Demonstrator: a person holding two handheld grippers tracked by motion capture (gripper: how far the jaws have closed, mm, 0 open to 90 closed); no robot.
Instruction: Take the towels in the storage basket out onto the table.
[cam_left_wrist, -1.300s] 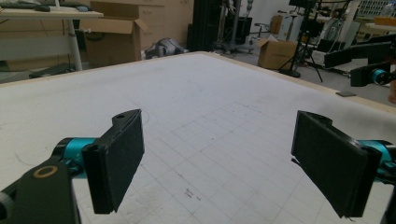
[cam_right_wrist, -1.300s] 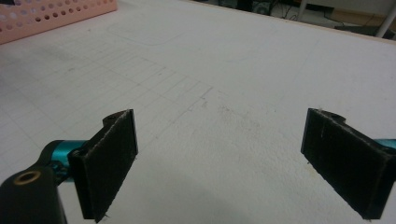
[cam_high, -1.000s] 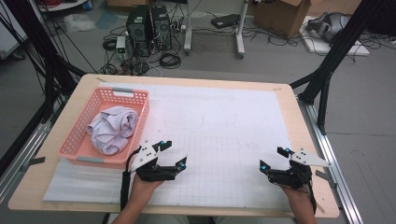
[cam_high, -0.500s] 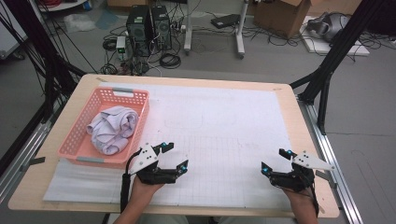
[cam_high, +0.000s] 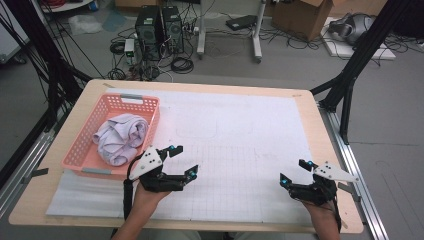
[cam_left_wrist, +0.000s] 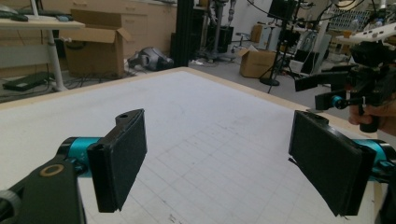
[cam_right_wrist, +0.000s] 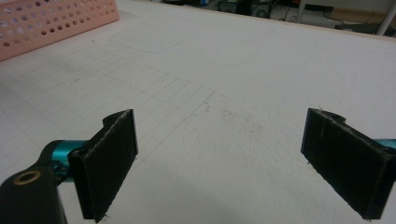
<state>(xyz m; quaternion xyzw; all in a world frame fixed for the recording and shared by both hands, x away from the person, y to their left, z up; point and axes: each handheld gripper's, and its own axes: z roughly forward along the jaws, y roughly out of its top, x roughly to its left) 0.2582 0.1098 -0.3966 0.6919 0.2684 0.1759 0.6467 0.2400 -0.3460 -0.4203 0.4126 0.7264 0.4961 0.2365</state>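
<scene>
Cloth, a pale lavender-white bundle, sits crumpled inside the pink perforated basket at the left side of the table; we see it fill most of the basket's near half. The basket rests on the white gridded mat, which covers most of the tabletop. Our left gripper hovers just right of the basket's near corner, jaws spread wide, nothing between them; in the left gripper view both black pads stand far apart over bare mat. Our right gripper is near the table's right front edge, well apart from the left one and from the basket, jaws likewise spread and empty; the right gripper view shows its pads wide apart above the mat grid, with the basket's pink wall at the upper left corner. In the left gripper view we also see the right gripper farther off at the right, held by a hand. Behind the table, on the floor, we see computer towers, cables and a cardboard box.
</scene>
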